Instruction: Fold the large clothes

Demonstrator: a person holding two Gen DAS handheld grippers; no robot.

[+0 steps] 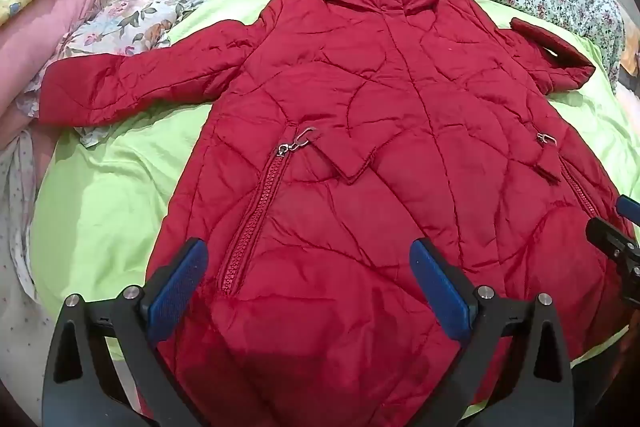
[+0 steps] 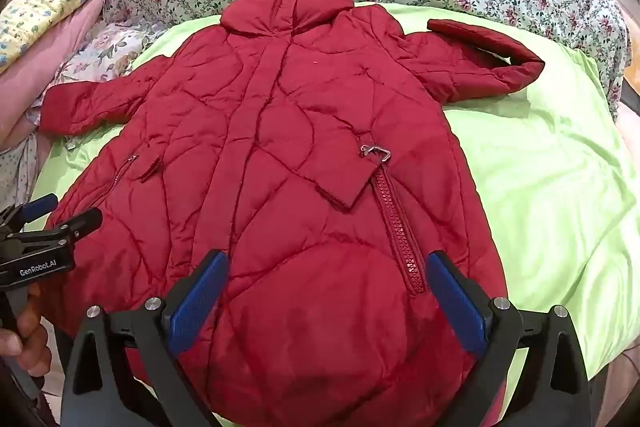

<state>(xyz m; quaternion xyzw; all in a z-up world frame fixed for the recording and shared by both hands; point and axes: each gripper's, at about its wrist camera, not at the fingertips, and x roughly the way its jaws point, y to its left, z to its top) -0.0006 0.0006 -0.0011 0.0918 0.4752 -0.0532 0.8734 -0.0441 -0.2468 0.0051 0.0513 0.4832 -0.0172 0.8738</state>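
The red coat (image 1: 360, 131) lies flat, front up, on the green sheet (image 1: 104, 195), collar at 12 o'clock. The left gripper (image 1: 308, 283) and right gripper (image 2: 326, 295) hover over the hem with jaws wide apart, holding nothing. I think each should first pinch one sleeve and bring it across the chest

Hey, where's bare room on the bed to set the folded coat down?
The green sheet is widest beside the red coat, below its bent sleeve. A narrower strip lies under the outstretched sleeve. Piled floral bedding crowds that far corner.
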